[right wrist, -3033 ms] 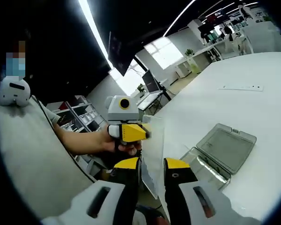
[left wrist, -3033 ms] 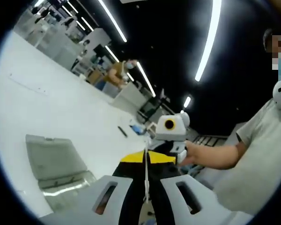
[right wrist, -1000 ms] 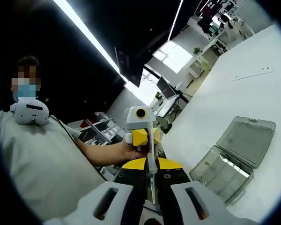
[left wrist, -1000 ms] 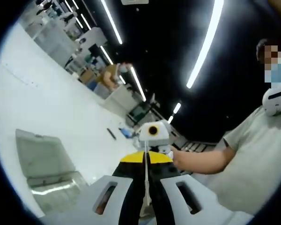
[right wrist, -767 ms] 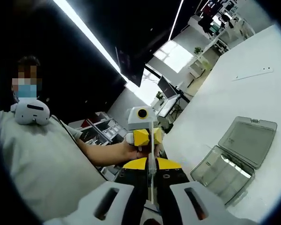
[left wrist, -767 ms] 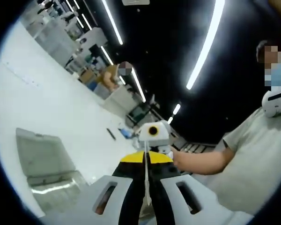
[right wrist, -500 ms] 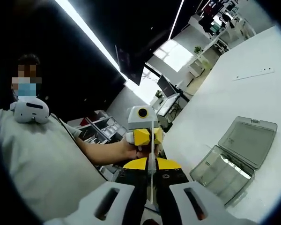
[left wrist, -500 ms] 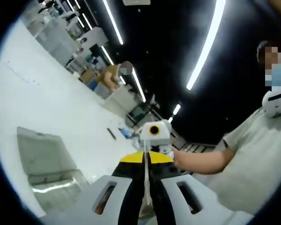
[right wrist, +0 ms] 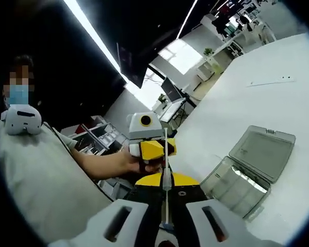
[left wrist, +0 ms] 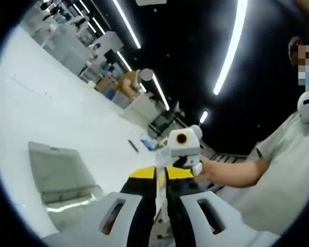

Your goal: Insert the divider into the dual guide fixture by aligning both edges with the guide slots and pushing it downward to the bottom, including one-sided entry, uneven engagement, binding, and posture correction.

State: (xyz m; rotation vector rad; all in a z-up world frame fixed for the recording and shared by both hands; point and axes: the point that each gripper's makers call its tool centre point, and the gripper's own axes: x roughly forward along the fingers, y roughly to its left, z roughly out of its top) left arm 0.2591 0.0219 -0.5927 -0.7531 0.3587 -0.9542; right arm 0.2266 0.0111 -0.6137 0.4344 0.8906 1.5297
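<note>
**Divider held aloft, not yet brought to the guide slots**

Left gripper view: my left gripper [left wrist: 161,177] is clamped on the clear divider [left wrist: 161,198], seen edge-on between the yellow tips. The open fixture box [left wrist: 67,180] lies on the white table [left wrist: 51,113], well apart.

Right gripper view: my right gripper [right wrist: 166,181] pinches the divider [right wrist: 166,170] from the opposite side; the fixture box [right wrist: 250,170] waits nearby. Next, I judge, I must lower and square both edges.

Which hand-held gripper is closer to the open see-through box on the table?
Neither clearly. The left hand-held gripper, shut on the divider, has the box at its left; the right hand-held gripper has it at its right, similarly far.
</note>
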